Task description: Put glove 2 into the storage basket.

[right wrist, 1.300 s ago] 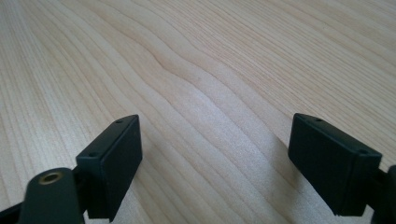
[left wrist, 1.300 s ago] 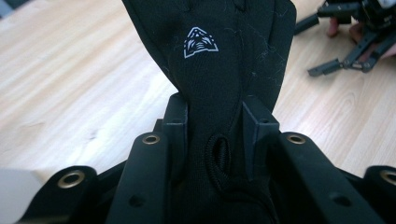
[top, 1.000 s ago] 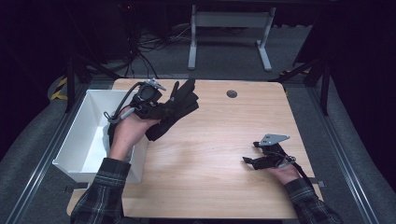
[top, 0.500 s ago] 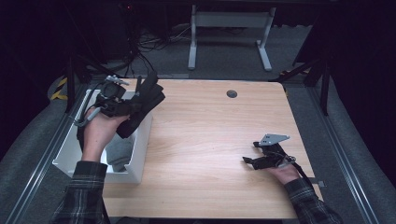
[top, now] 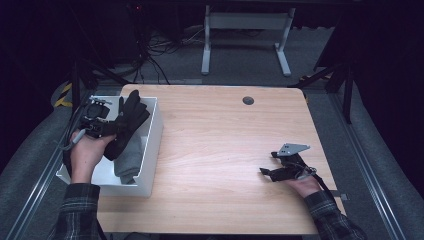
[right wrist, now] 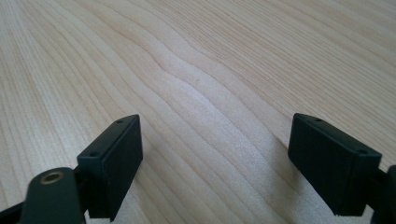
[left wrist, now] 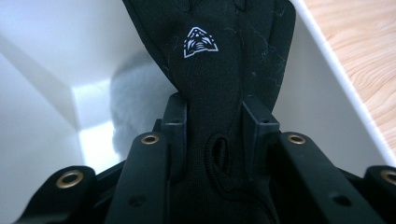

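Far left in the high view, the white bin (top: 150,145) sits on the left edge of the desk (top: 225,150). The left gripper (top: 111,127) is over it, fingers clenched on a black glove (top: 131,117), so the glove is hanging above the bin's inside, up near its far end. Under it there's a grey folded cloth (top: 129,157) lying in the bin against the right wall.

The left gripper view gets you the close-up the high one can't: both fingers (left wrist: 175,126) squeeze the glove (left wrist: 219,70) around its narrow part, and there's a small white triangle logo (left wrist: 200,42) on the fabric. You also see the bin's white walls (left wrist: 56,46) behind it and a strip of desk (left wrist: 359,56) off to the right.

Over on the right, the right gripper (top: 274,172) rests low on the desk near the front right corner. Its own view shows the fingers (right wrist: 112,158) released, wide apart, just bare wood (right wrist: 196,84) between them.
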Demonstrator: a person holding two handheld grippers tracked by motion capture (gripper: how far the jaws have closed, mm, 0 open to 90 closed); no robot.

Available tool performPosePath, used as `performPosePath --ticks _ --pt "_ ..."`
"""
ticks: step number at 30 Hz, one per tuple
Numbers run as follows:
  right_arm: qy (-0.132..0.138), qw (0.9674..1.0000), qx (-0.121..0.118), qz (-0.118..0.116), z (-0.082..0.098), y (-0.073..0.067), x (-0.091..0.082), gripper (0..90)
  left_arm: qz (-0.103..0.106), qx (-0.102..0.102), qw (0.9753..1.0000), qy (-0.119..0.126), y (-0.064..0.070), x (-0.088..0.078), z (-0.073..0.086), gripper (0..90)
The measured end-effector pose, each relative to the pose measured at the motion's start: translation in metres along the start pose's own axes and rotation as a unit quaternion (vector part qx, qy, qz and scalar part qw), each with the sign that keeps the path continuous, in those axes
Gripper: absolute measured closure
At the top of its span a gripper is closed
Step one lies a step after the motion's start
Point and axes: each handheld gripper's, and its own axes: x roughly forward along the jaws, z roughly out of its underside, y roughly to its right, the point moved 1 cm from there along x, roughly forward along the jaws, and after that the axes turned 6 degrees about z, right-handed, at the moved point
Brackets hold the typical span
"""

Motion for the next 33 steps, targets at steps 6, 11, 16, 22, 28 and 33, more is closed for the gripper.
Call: performPosePath --ticks 6,11,16,22,28,33 --pt "0.0 1.0 0.001 0.0 0.0 0.0 0.0 18.6 0.006 -0.019 0.9995 -0.023 -0.009 0.022 0.016 67.6" --pt "0.0 1.0 0.0 0.0 0.0 0.0 0.0 18.6 0.008 -0.027 0.9992 -0.029 -0.014 0.031 0.023 66.6" --pt "0.0 1.0 0.0 0.0 0.0 0.0 0.0 18.6 -0.007 -0.026 0.9993 -0.025 -0.016 0.03 0.025 53.3" --pt "0.0 1.0 0.0 0.0 0.0 0.0 0.0 18.6 -0.018 -0.029 0.9994 0.002 -0.017 0.022 0.023 27.1" --pt "0.0 1.0 0.0 0.0 0.0 0.0 0.0 18.6 -0.016 -0.011 0.9995 0.025 -0.01 0.008 0.014 22.7" --pt "0.0 1.0 0.001 0.001 0.0 0.0 0.0 18.6 -0.001 0.011 0.999 0.043 0.006 0.0 0.002 21.9"
